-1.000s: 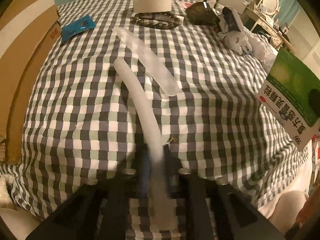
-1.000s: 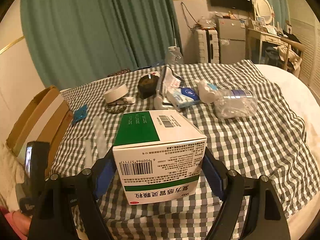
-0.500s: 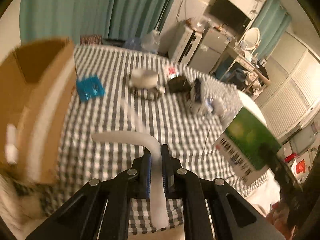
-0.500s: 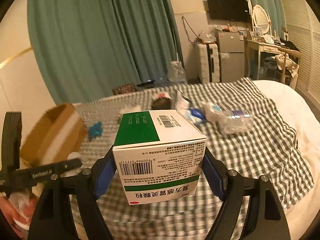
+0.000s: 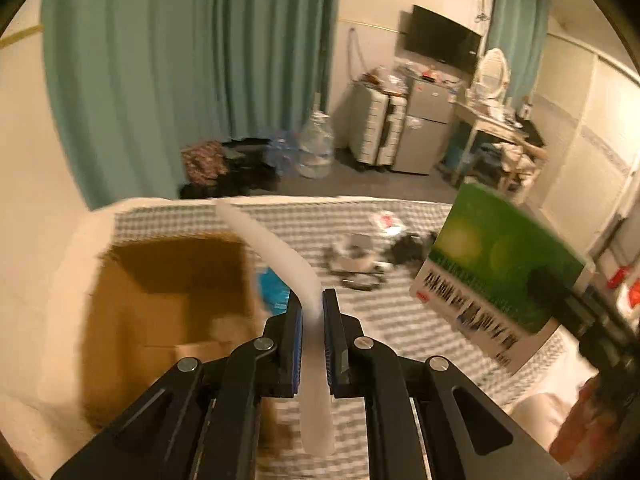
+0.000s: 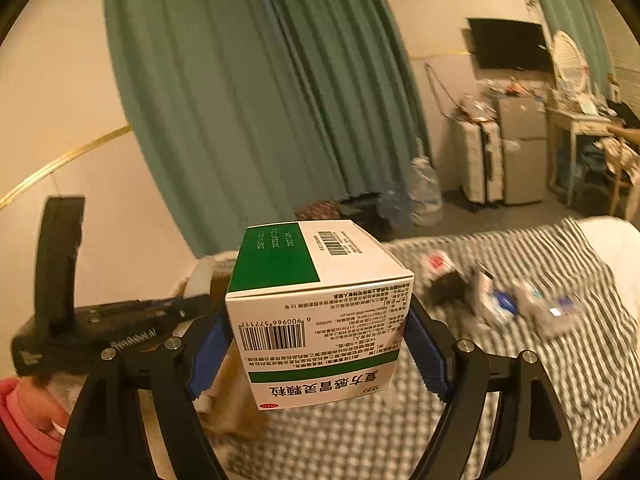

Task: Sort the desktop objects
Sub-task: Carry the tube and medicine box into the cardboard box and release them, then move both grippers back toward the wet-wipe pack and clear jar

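Note:
My left gripper [image 5: 311, 300] is shut on a long, curved, translucent white strip [image 5: 276, 252] that arches up and to the left, high above the checked bed. An open cardboard box [image 5: 168, 292] lies below and to its left. My right gripper [image 6: 318, 320] is shut on a green and white medicine box [image 6: 320, 312], its blue pads pressed on the carton's two sides, and holds it in the air. That medicine box [image 5: 496, 280] also shows at the right of the left wrist view. The left gripper's black body [image 6: 100, 320] appears at the left of the right wrist view.
On the checked cloth [image 5: 380, 320] lie a tape roll with a bead bracelet [image 5: 356, 260], a blue packet [image 5: 272, 288], a dark round object [image 6: 448, 284] and several small packets and a plastic bottle [image 6: 556, 316]. A pink sleeve [image 6: 28, 420] is at lower left.
Both grippers have risen well above the bed with their loads; the views now show curtains and room. The white strip came up off the cloth, and the cardboard box now lies below the left gripper.

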`<state>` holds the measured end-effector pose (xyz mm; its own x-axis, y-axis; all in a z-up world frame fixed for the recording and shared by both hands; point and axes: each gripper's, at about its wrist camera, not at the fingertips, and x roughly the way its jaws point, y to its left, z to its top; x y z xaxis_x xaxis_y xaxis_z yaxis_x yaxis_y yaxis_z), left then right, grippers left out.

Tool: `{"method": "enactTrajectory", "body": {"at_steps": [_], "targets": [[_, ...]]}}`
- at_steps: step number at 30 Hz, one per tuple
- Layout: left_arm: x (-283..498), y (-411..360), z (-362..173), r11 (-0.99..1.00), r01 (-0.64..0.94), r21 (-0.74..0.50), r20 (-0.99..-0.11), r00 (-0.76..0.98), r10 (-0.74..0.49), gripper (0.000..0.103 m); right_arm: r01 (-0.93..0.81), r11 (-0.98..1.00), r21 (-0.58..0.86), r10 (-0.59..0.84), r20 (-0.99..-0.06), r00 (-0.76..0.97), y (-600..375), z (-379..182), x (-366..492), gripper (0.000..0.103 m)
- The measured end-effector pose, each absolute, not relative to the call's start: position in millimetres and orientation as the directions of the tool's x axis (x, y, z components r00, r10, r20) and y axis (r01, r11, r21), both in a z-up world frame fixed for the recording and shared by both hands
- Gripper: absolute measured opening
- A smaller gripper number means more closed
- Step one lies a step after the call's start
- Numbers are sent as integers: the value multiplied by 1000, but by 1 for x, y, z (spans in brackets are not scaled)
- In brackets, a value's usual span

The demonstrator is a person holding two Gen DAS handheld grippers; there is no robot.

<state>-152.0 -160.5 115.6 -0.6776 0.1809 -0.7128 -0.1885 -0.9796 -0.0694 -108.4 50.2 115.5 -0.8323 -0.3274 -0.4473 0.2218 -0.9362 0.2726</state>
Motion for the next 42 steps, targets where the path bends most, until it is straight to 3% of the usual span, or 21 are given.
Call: {"method": "enactTrajectory", "body": {"at_steps": [5,18,19,21,22,23,32,42], "targets": [[-157,-218,104,-986,-133,-104,-728,-665,166,9,296,-924,241,-378,-459,-804,-15,120,-138,80],[-173,-286,13,-996,-2,-94,-804,-590,77,13,325,-900,291,-436,-590,-680,-121,45,-217,81],[-173,-290,8,-996,8,-87,-810,-582,66,20,324,-898,297,-440,-594,-674,-124,43,-221,81],[-173,-296,0,-996,40,-75,-826,-562,40,46,311,-902,301,-432,-604,-670,-129,41,-229,84],[-175,-301,-3,-996,65,-66,-833,-553,19,68,296,-909,294,-416,-608,-676,-131,41,-231,87],[-174,-304,-4,-995,83,-62,-832,-555,5,77,278,-917,285,-397,-610,-686,-132,43,-232,89],[-136,-282,33,-993,112,-19,-746,-663,-61,96,252,-928,275,-368,-556,-745,-85,65,-194,90],[-102,-178,64,-997,48,-66,-670,-742,9,103,45,-961,274,-191,-534,-824,78,58,-107,91]]}}
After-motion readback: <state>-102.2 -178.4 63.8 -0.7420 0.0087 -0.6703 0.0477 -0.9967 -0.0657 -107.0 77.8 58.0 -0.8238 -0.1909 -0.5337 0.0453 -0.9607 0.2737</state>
